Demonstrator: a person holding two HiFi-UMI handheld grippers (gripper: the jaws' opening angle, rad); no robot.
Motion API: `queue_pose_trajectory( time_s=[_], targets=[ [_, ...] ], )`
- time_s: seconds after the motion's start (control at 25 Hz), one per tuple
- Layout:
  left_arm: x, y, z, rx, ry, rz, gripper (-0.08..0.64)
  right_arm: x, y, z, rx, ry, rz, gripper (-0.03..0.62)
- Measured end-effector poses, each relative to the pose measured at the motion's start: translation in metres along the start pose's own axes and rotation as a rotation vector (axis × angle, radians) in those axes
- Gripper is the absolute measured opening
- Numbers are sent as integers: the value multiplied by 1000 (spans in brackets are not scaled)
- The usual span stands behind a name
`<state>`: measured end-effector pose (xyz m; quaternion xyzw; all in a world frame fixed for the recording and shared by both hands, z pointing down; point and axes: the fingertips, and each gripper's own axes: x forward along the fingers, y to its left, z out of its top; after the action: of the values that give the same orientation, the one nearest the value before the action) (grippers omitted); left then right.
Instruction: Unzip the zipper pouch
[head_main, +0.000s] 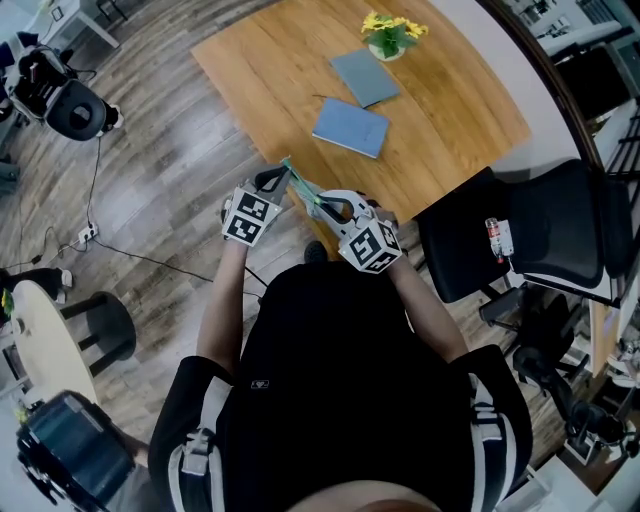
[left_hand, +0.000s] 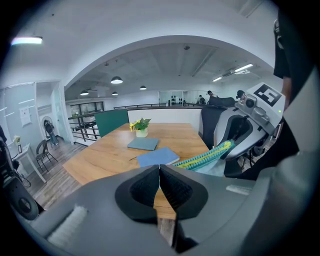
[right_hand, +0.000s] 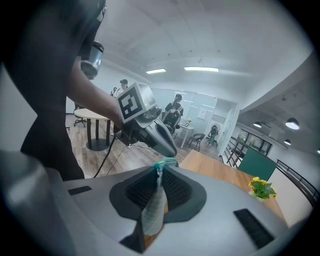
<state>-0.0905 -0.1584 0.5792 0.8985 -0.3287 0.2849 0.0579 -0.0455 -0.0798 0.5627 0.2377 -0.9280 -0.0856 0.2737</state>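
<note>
Zipper pouch: here it is, the teal zipper pouch (head_main: 303, 187), held up at the near edge of the wooden table (head_main: 450, 130), dead ahead of the person at 12 o'clock. It stretches as a thin strip between the two grippers.
Pouch, side on: from the left gripper view it (left_hand: 207, 155) runs off toward 2 o'clock, its yellow-green zipper teeth along the top edge.
Right gripper: the right gripper (right_hand: 160, 185) is pinching the pouch (right_hand: 152, 210). The fabric stands edge-on between its ribbed pads, and a teal tip pokes out past them.
Left gripper: the left gripper (left_hand: 160, 182) has its jaws pressed together, pad against pad. Its own view shows nothing between them.
Left gripper, from above: its tip (head_main: 283, 176) sits right at the pouch's far end, at 10 o'clock of the right gripper (head_main: 320, 203). Whether it touches, I cannot tell.
Notebooks: two blue notebooks lie flat on the table. The nearer notebook (head_main: 350, 128) is at 1 o'clock of the pouch, and the farther notebook (head_main: 365, 77) is just beyond it.
Flower pot: a small flower pot (head_main: 388, 38) with yellow blooms stands at the far table edge, at 1 o'clock again.
Chair: a black office chair (head_main: 540, 230) is at 3 o'clock of the person, just beside the table corner.
Stool: a dark round stool (head_main: 95, 325) stands on the wood floor at 9 o'clock.
</note>
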Motion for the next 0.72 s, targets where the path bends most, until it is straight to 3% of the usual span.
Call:
queue_pose_trajectory(
  time_s=[0.72],
  targets=[
    [1, 20, -17, -12, 33, 39, 6, 3, 3, -3, 11, -8, 15, 41]
  ],
)
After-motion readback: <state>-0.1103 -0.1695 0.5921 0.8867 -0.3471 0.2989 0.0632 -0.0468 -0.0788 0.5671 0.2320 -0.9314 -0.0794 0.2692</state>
